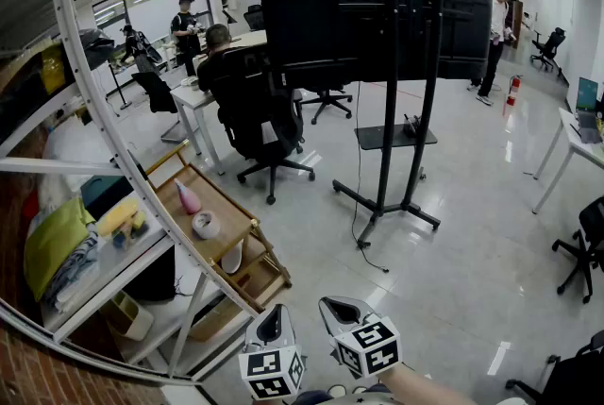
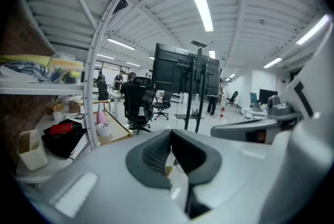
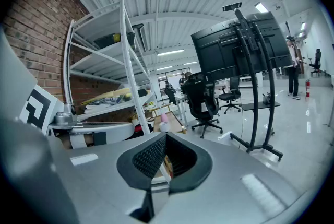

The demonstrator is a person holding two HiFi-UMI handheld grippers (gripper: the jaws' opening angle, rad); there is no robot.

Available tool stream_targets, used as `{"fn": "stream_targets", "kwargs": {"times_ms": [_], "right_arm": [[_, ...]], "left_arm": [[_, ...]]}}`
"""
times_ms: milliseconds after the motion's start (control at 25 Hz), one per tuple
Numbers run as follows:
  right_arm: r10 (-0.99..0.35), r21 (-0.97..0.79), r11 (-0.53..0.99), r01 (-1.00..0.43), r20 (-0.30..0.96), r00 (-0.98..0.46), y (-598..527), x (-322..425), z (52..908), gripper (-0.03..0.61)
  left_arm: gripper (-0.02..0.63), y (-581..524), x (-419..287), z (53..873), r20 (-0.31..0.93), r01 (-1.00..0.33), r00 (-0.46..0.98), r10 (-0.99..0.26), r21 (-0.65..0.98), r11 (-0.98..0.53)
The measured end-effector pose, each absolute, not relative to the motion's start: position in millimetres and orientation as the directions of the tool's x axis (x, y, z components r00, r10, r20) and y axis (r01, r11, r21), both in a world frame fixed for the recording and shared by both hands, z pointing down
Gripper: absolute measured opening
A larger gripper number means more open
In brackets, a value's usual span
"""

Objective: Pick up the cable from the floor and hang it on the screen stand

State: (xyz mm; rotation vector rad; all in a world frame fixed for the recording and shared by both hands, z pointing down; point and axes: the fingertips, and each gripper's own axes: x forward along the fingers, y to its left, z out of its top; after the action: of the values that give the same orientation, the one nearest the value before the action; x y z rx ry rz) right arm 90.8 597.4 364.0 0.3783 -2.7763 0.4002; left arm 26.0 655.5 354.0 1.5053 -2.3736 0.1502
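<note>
— Where's the cable [image 1: 374, 260]?
— On the floor at the near foot of the screen stand [image 1: 388, 139], its loose end running out from that foot.
— And the tongs?
— Left gripper [image 1: 272, 320] and right gripper [image 1: 342, 309] are slightly spread and empty. The right looks nearer the stand.

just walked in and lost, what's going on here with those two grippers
A person holds the left gripper and the right gripper low and side by side, both open and empty. They point toward the screen stand across the floor. A cable trails on the floor at the stand's base, and neither gripper is near it.
</note>
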Motion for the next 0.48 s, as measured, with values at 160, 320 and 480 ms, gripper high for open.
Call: {"fn": "stream_targets", "kwargs": {"times_ms": [160,320,480], "right_arm": [[-0.257,-0.217,0.913,-0.344,0.348,-0.902,577,93,370,-0.002],[-0.342,-0.212,0.874,-0.436,0.367,-0.865,551,112,382,-0.002],[-0.431,-0.217,0.819,-0.532,0.381,-0.818,516,135,393,-0.002]], "left_arm": [[0.006,633,24,360,0.321,-0.913,-0.35,-0.88,0.096,0.397],[0.006,604,31,373,0.325,-0.94,-0.277,-0.904,0.103,0.325],[0.006,567,34,388,0.335,-0.955,-0.204,-0.92,0.139,0.262]]}}
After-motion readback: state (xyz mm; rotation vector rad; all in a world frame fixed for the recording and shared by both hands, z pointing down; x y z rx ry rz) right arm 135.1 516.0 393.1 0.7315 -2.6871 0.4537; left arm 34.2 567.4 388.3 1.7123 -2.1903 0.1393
